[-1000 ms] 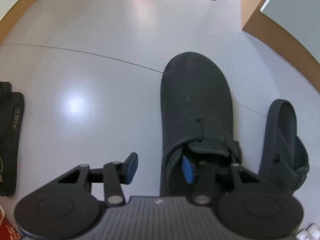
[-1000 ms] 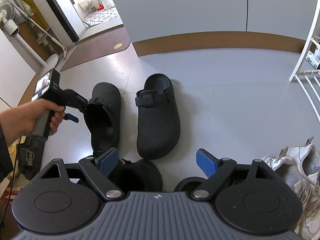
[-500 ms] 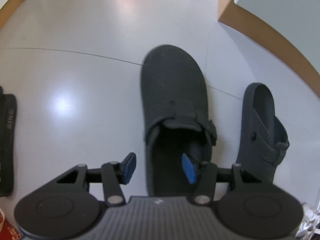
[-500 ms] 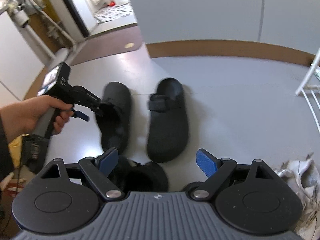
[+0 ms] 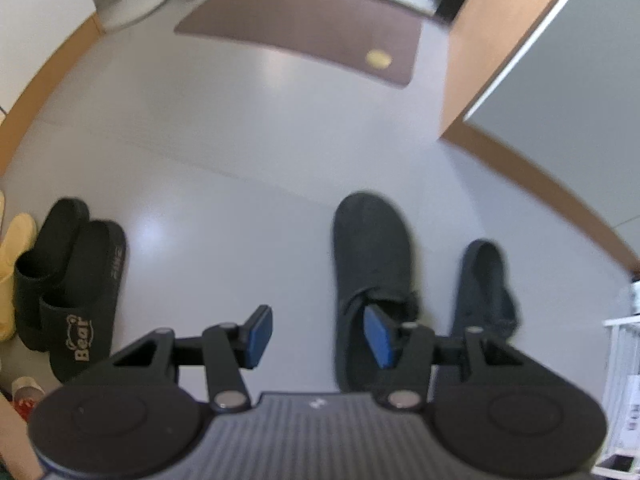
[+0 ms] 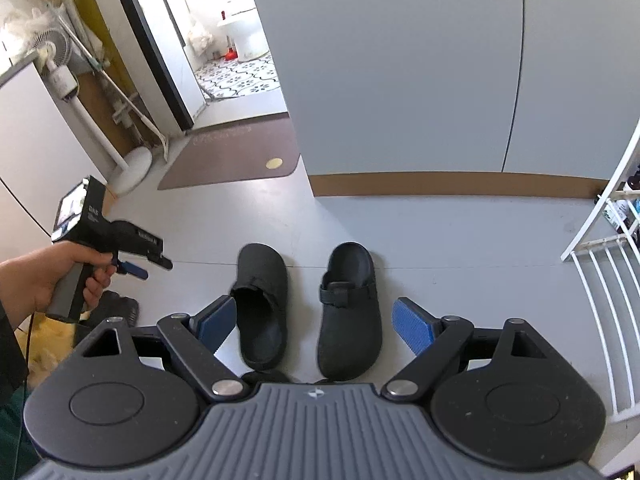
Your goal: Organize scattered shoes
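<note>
Pointing toes-to-wall, lengthwise: black clogs (image 6: 308, 308), parallel

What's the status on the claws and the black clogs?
Left claw open, empty. Right claw open, empty. Black clogs paired side by side on floor, toes toward wall. Nothing blocking.

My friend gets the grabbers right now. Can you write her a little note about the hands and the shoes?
Left gripper: open, holding nothing, up above the floor.
Right gripper: open wide, holding nothing.
Two black clogs stand side by side on the floor, toes toward the grey wall: that pair looks done.
Black slides lie together at the left, by something yellow.
More dark shoes peek out just below the right gripper's fingers; those probably still need tidying.
</note>
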The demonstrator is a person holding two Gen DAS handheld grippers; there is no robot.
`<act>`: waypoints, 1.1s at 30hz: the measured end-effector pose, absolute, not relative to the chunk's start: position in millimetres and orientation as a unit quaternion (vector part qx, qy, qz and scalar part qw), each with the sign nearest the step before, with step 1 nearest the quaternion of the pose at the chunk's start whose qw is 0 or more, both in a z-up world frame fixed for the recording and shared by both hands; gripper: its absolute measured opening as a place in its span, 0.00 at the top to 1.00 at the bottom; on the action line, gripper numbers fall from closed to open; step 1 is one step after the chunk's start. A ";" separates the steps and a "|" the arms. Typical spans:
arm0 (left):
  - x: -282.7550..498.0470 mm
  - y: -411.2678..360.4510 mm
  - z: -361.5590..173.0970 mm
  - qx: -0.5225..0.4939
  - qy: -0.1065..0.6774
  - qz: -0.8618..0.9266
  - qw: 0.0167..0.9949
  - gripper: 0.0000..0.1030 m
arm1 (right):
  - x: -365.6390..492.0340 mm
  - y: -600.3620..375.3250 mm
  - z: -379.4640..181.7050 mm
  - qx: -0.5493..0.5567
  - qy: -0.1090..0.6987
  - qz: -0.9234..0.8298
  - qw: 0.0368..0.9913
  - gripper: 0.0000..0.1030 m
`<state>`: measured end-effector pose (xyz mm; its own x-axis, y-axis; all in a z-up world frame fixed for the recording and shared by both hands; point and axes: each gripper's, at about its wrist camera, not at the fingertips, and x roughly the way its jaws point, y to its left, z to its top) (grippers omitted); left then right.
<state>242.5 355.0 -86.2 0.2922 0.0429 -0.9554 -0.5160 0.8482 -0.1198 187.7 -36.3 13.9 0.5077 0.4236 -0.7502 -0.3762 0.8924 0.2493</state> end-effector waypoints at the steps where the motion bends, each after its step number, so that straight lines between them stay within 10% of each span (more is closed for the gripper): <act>1: 241.5 350.1 -70.0 -0.207 0.563 0.178 0.780 0.48 | 182.6 -36.6 21.3 0.031 0.441 0.224 0.868 0.14; 14: 200.2 269.3 42.9 -0.182 0.564 0.175 0.786 0.32 | 142.7 -73.6 21.6 0.076 0.470 0.174 0.862 0.13; 33: 83.9 185.3 71.5 -0.168 0.561 0.149 0.797 0.20 | 106.8 -79.1 5.0 0.044 0.499 0.193 0.844 0.09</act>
